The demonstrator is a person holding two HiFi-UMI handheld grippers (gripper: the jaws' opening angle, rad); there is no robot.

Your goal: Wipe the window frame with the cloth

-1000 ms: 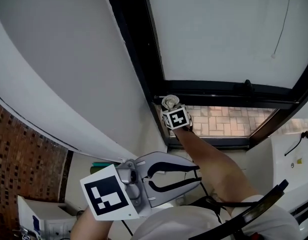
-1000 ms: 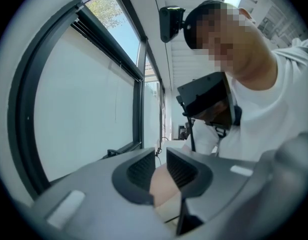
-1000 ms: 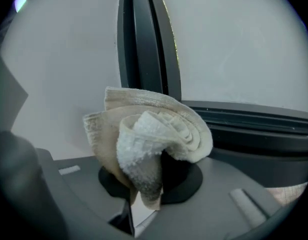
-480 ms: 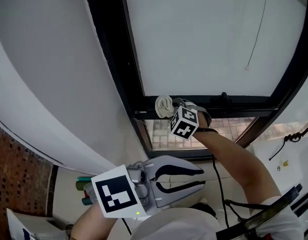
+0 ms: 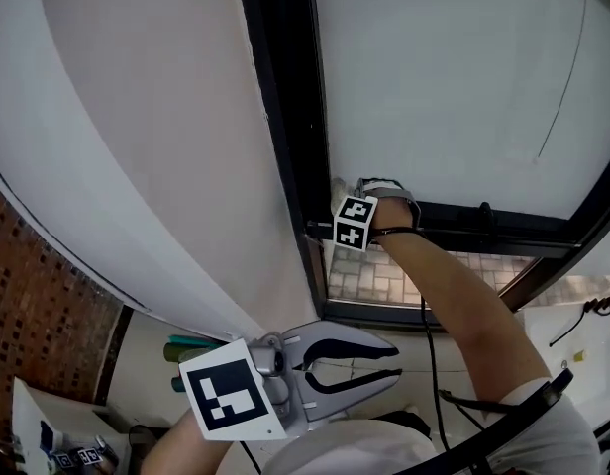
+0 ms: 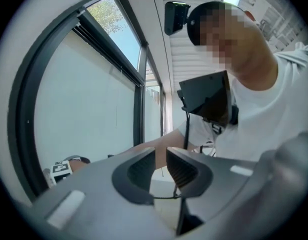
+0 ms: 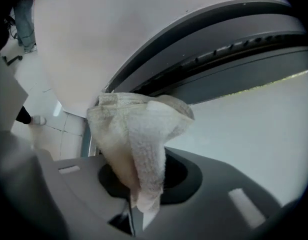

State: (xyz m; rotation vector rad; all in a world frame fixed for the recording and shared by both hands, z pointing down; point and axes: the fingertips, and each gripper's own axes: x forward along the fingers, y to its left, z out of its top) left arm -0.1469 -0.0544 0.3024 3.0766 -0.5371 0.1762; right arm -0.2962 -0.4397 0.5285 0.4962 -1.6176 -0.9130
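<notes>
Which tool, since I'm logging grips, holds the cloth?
The right tool: it is shut on the cloth at the window frame; the left tool holds nothing.

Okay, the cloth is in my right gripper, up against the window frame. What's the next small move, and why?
Probably slide the right gripper upward along the dark upright of the window frame, keeping pressure. Its jaws are shut on the cloth, which looks bunched against the frame near the crossbar, and a long stretch of upright lies above it.
</notes>
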